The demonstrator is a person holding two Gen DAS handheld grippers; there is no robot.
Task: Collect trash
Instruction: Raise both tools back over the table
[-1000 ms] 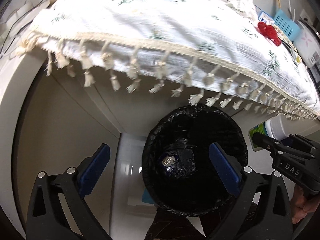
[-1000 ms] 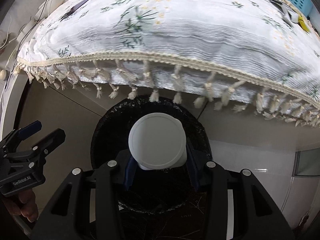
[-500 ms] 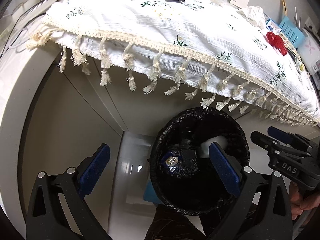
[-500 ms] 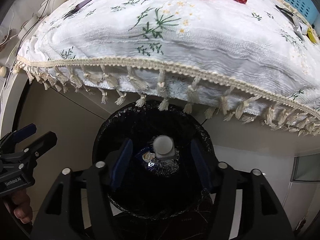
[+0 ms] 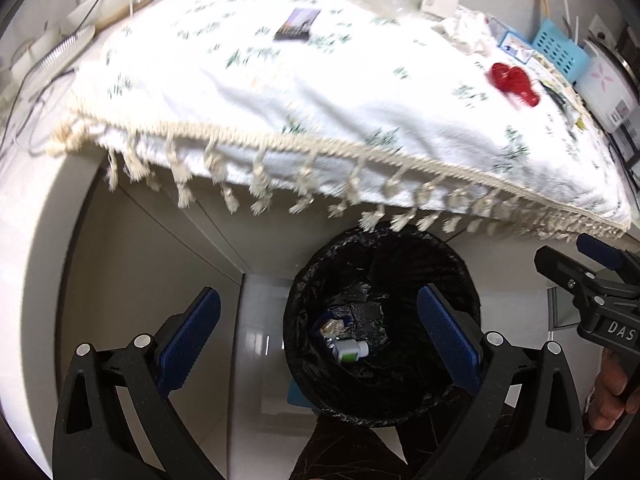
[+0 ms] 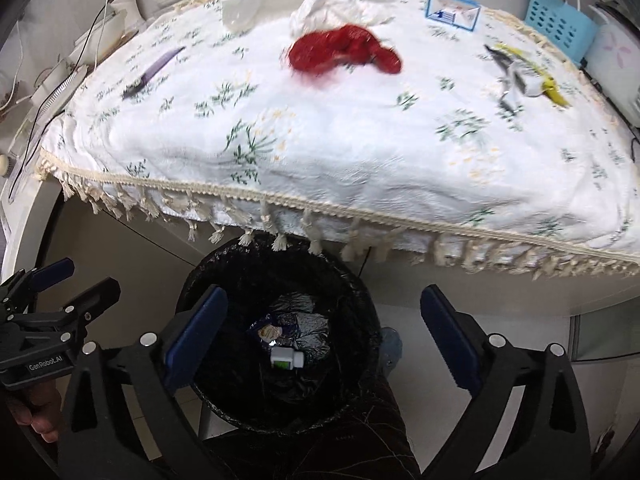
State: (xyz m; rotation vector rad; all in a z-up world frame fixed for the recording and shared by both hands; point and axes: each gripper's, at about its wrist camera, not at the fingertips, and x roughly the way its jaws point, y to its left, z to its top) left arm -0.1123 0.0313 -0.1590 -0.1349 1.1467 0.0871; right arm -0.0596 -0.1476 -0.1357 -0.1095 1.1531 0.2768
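Observation:
A black-lined trash bin (image 5: 460,280) (image 6: 360,300) stands on the floor under the table edge. Inside lie a white bottle with a green label (image 5: 350,350) (image 6: 286,359) and a crumpled wrapper (image 5: 334,325) (image 6: 269,331). My left gripper (image 5: 318,334) is open and empty above the bin. My right gripper (image 6: 324,334) is open and empty above the bin too. On the white flowered tablecloth (image 6: 340,120) lie a red net bag (image 6: 340,50) (image 5: 514,82), crumpled white tissue (image 6: 332,4), a purple wrapper (image 6: 154,70) (image 5: 298,24) and a yellow-and-silver wrapper (image 6: 524,74).
A blue basket (image 6: 558,20) and a white cooker (image 6: 616,68) stand at the table's far right. A small blue-and-white card box (image 6: 452,12) sits at the back. Cables and white items (image 6: 60,80) lie at the left. The fringe hangs over the bin's far rim.
My right gripper opened and let the white bottle drop into the bin. Both grippers have risen, so more of the table top shows.

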